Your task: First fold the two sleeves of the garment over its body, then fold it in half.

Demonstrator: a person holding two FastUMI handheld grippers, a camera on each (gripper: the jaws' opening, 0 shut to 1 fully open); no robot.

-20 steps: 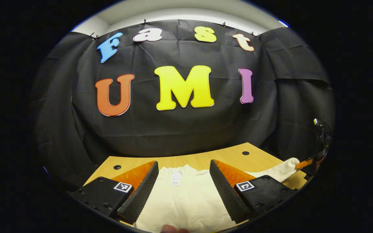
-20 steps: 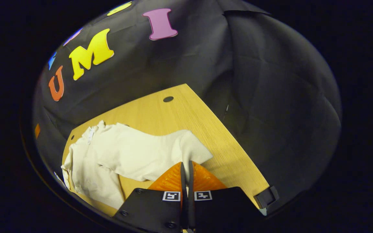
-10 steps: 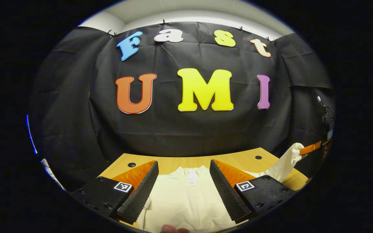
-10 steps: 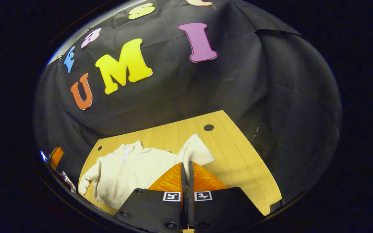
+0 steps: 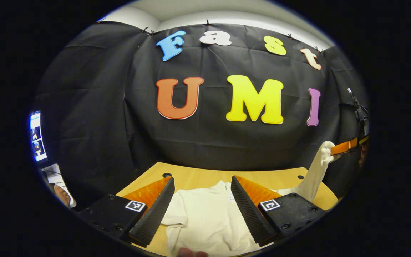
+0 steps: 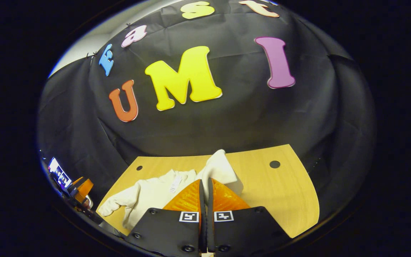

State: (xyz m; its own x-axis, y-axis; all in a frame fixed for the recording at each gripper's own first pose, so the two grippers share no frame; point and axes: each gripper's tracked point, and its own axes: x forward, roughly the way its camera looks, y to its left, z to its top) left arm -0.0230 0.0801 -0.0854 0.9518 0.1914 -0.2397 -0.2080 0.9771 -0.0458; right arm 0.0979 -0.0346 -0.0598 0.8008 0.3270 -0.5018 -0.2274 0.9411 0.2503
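Since the earlier frames the right gripper has risen and swung toward the garment's middle, drawing the right sleeve up off the table until the cuff stands above the wood. Its two fingers sit pressed together on that cuff, so it is clamped on the sleeve. In the left gripper view the same sleeve hangs at about 3 o'clock, pulled taut upward to the far gripper's fingers.

Nearer in, the left gripper hovers with its fingers spread wide and nothing between them, low over the garment, which lies flat on the table with its collar toward 12 o'clock. The left sleeve trails off at about 8 o'clock in the right gripper view, not yet folded.

Judging by this, the first sleeve fold is in hand. The next move probably calls for carrying the lifted cuff across toward 9 o'clock, laying it over the chest and letting go, keeping the body from dragging along.
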